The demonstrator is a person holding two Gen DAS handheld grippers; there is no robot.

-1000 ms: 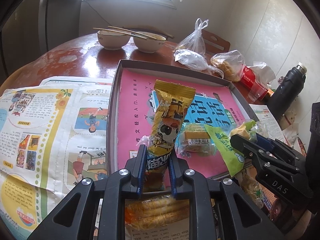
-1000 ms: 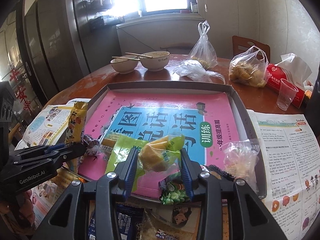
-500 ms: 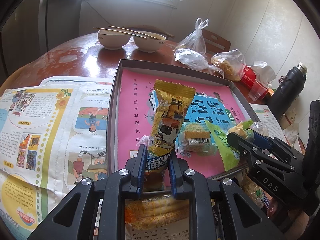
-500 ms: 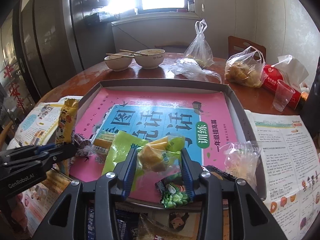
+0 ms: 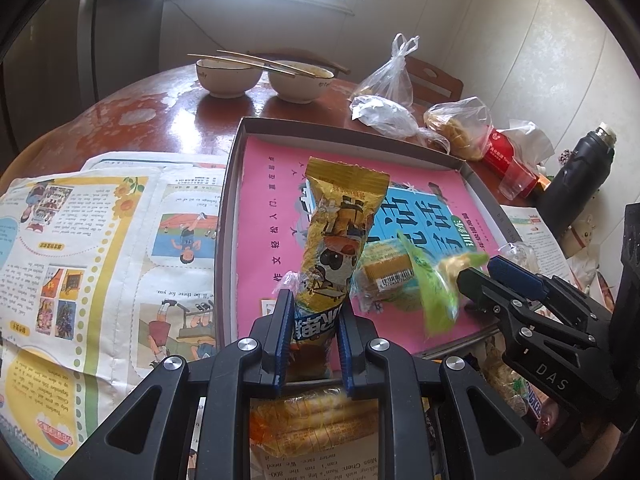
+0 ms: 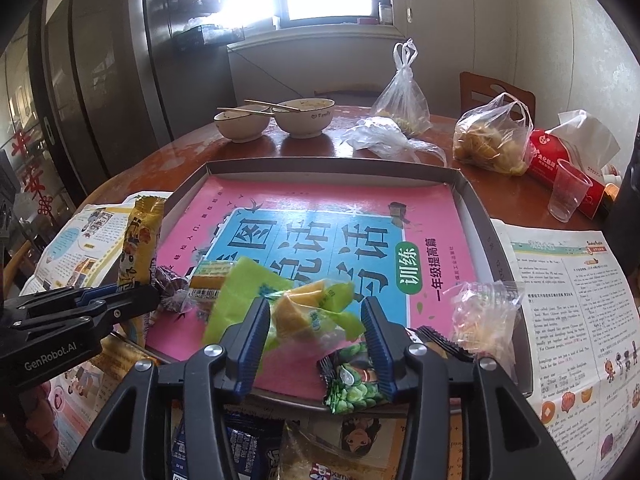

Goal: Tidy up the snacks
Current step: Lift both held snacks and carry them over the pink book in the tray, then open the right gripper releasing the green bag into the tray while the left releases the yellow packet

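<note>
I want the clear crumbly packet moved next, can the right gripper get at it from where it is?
Probably yes: the right gripper has just been opening off the green packet, and the clear packet lies uncovered beside it.

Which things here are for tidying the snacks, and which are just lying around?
For the job: yellow snack packet, green snack packet, tray, left tool, right tool.

Just lying about: bowls, chopsticks, plastic cup, flask, newspapers.
</note>
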